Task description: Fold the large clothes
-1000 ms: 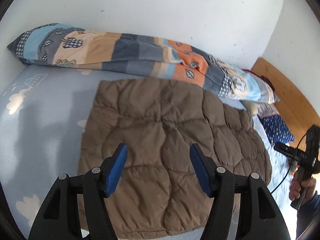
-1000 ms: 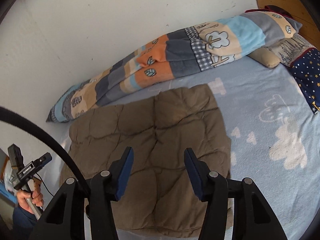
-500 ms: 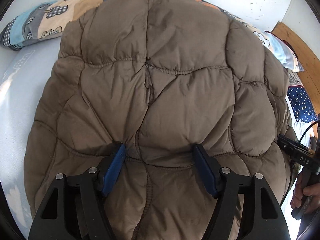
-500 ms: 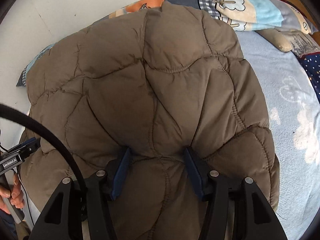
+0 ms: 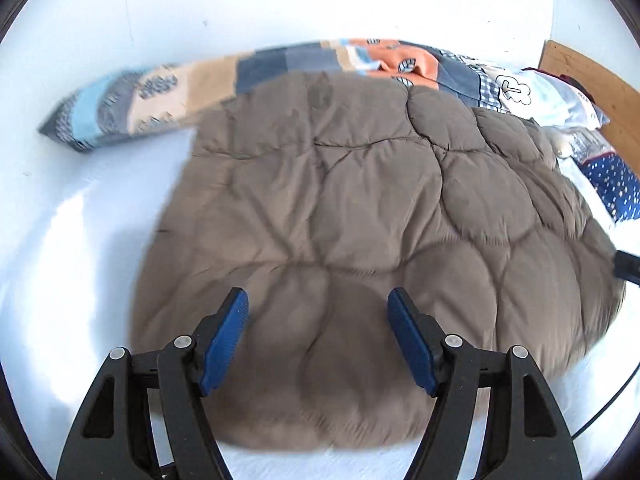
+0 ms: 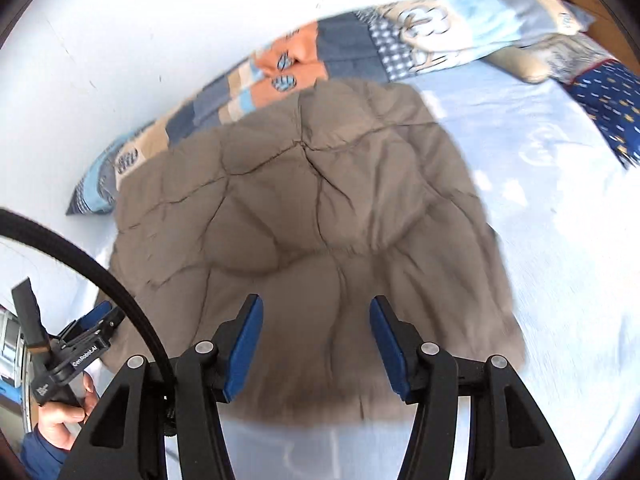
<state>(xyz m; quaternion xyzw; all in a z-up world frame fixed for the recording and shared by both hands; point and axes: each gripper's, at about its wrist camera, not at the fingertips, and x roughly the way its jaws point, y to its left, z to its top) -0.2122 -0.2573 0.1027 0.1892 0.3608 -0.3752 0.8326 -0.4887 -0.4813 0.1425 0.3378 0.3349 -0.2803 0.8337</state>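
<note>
A brown quilted puffer garment (image 5: 360, 220) lies folded and flat on the light blue bed; it also fills the middle of the right wrist view (image 6: 312, 220). My left gripper (image 5: 318, 320) is open and empty, hovering above the garment's near edge. My right gripper (image 6: 316, 326) is open and empty too, above the near edge on its side. The left gripper also shows at the lower left of the right wrist view (image 6: 90, 324), held by a hand. Both views are motion-blurred.
A rolled patchwork blanket (image 5: 280, 76) lies along the white wall behind the garment (image 6: 320, 60). A navy star-print pillow (image 6: 608, 100) and a wooden headboard (image 5: 592, 80) are to the right. The cloud-print bed sheet (image 6: 560, 220) surrounds the garment.
Half a second ago both grippers were pressed down close onto the garment, which filled the views. Now both have pulled back and up, still open, and the garment lies flat.
</note>
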